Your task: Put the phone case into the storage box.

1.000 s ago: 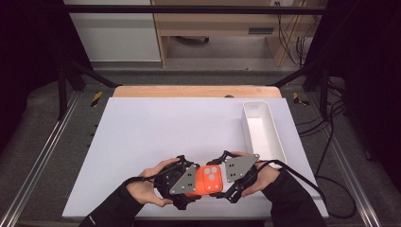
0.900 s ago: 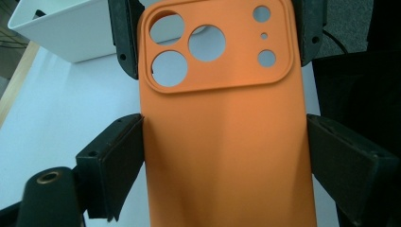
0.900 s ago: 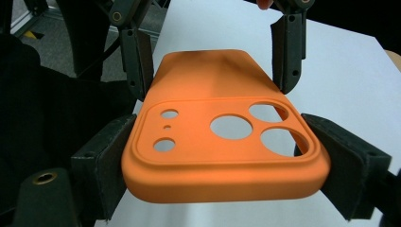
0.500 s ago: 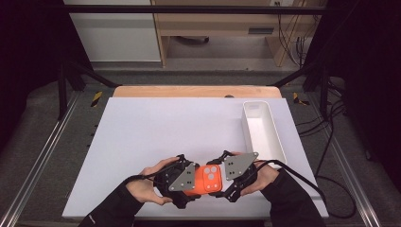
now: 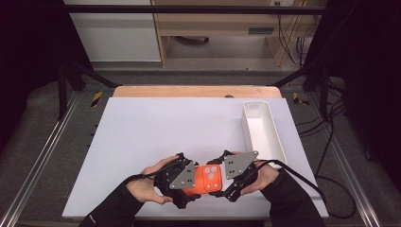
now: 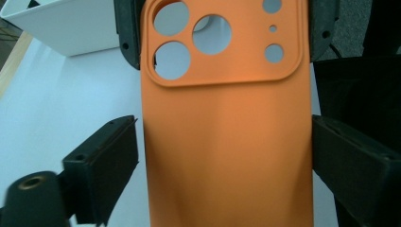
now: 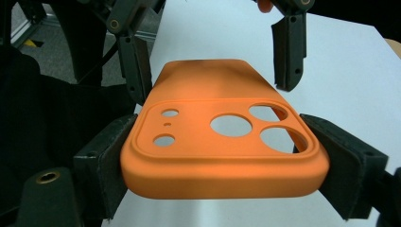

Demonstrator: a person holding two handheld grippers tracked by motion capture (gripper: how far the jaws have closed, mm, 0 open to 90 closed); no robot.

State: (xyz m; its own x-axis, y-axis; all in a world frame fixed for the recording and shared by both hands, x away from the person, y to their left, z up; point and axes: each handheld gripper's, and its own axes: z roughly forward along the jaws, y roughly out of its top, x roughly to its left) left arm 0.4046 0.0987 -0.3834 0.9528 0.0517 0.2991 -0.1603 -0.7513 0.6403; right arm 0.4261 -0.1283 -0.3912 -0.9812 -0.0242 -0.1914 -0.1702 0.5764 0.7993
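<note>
**Phone case held between two hand-held grippers, near edge of the worktop**

Phone case (image 5: 208,178) first: it's orange, silicone-looking, back side up, and it sits between the two tools at the near edge of the white worktop (image 5: 156,132). We can see the camera cutouts clearly, three big round holes plus a few small ones, all inside a raised frame at one end.

Right hand-held gripper (image 7: 222,165) is clamped on the camera end. In the right gripper view its two black jaws press against the case's long edges from either side, touching on both sides, so that's a solid pinch on the case.

Left hand-held gripper (image 6: 222,170) is at the plain end. In the left gripper view the case runs straight up between its jaws. The right one looks like it touches the edge of the case, while the left one looks just beside it, maybe with a thin gap. We can't say whether it's actually gripping or just sitting around the case.

From the high view, the left hand (image 5: 142,187) and the right hand (image 5: 265,177) each hold a tool, with dark sleeves coming in from the bottom and grey three-cornered plates on top of both grippers. A white rectangular bin (image 5: 262,127) stands on the right side of the worktop, well apart from the case.
</note>
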